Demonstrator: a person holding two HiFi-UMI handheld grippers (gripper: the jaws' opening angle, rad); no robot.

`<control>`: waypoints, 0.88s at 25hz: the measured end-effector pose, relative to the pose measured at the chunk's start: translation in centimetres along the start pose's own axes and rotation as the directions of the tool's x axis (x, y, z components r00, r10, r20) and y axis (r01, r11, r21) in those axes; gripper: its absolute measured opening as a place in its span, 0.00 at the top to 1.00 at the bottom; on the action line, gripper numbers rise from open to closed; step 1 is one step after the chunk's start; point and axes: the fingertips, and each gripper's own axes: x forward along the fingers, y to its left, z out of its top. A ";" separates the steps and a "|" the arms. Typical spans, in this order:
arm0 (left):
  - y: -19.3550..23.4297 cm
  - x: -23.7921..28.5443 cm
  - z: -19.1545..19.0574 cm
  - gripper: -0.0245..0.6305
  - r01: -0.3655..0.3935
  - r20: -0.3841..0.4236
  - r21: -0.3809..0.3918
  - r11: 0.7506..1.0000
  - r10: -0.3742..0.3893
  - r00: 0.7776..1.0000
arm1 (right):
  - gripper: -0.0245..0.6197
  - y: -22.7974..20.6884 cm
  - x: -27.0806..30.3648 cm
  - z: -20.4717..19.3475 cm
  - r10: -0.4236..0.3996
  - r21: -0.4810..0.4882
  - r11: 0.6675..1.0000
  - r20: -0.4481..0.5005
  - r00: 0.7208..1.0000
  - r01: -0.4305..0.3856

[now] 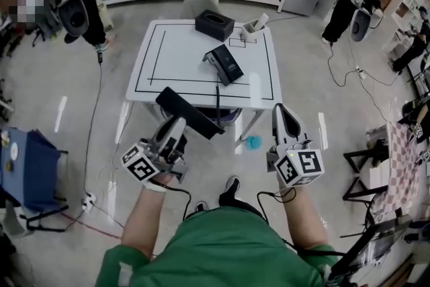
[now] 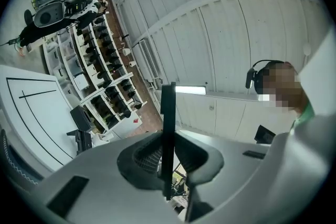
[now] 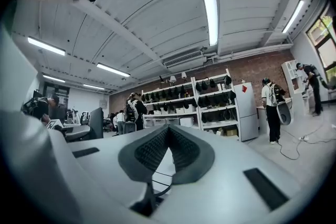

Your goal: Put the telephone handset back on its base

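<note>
- Left claw (image 1: 176, 126): shut on the long black plastic telephone handset (image 1: 191, 113). In the left gripper view the handset stands edge-on between the pads as a thin dark bar.
- The handset hangs in the air just off the near edge of the white square table (image 1: 168, 44) with black line markings, apart from its base.
- A thin black cord (image 1: 217, 103) runs from the handset up over the table edge toward the base.
- The black wedge-shaped telephone base (image 1: 224, 64) sits on the table, right of centre, with no handset on it.
- Right claw (image 1: 283, 116): jaws together and holding nothing, raised off the table's near right corner.
- Risk 1: the grip is across the thin side. I judge the handset may pivot or slip when I swing it forward.
- Risk 2: the cord could snag on the table edge, or drag the light base out of place.
- Risk 3: the handset lies askew to the base. Set down unturned, it would miss the cradle.
</note>
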 end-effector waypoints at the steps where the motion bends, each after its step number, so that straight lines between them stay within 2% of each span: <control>1: 0.5 0.8 -0.1 0.84 -0.010 -0.001 0.008 1.000 0.010 1.000 | 0.93 -0.9 0.8 -0.1 0.006 0.009 1.000 -0.001 1.000 -0.006; 11: 3.1 7.3 -1.8 0.84 -0.087 -0.003 0.035 0.996 0.087 0.996 | 0.93 -7.5 6.2 -0.3 0.082 0.052 0.995 -0.013 0.997 -0.081; 22: 4.8 11.2 -3.3 0.84 -0.156 0.014 0.057 0.986 0.156 0.988 | 0.93 -12.6 9.2 -0.9 0.136 0.096 0.986 -0.018 0.990 -0.134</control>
